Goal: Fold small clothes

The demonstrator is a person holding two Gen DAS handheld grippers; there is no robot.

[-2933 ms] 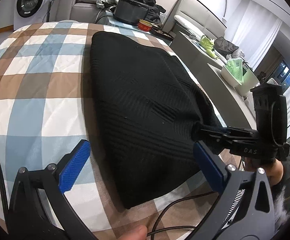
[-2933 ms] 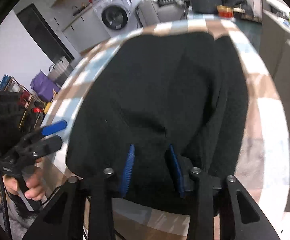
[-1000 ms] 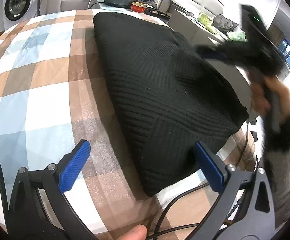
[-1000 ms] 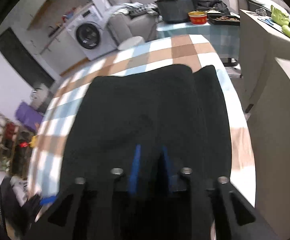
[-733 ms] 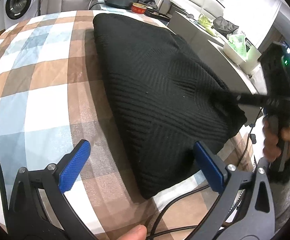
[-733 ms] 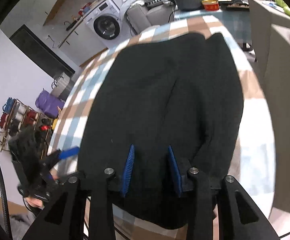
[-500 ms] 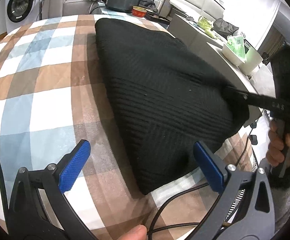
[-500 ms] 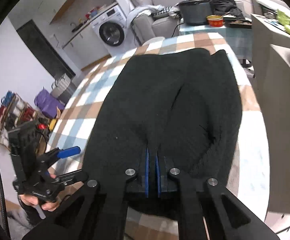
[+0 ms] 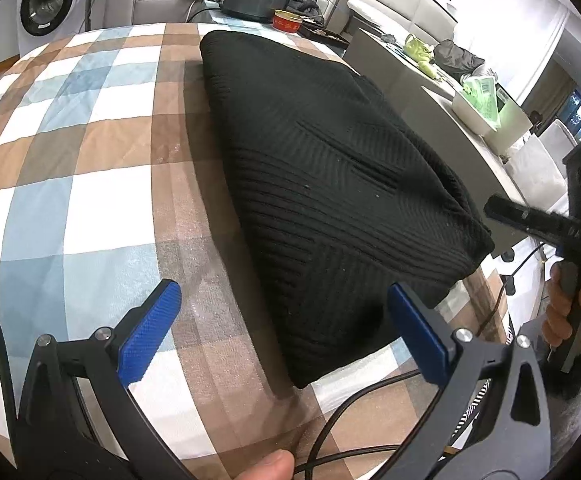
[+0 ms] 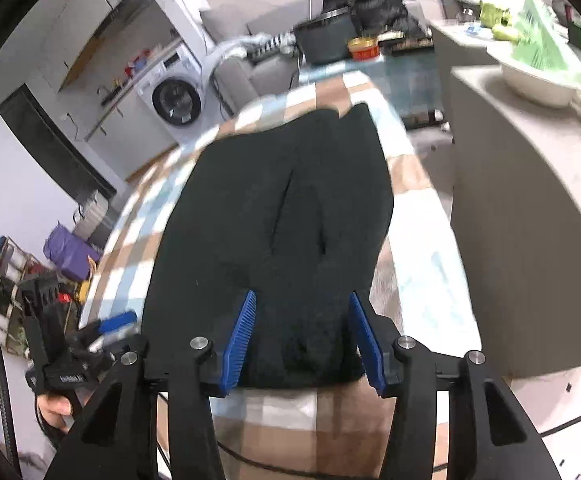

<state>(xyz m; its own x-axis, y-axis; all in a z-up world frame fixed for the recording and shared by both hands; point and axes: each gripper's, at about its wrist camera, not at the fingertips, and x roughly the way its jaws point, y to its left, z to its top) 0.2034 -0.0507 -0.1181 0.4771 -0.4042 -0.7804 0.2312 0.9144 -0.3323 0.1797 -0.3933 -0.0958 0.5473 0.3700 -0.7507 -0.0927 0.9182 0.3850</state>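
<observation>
While both grippers' jaws gape empty, the black knit garment (image 9: 330,184) lies lengthwise toward the washing machine (image 10: 176,98).

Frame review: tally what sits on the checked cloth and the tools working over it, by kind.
Black knit garment: 1
Black cable: 1
Grippers: 2, left gripper and right gripper, both open
Total: 4
</observation>
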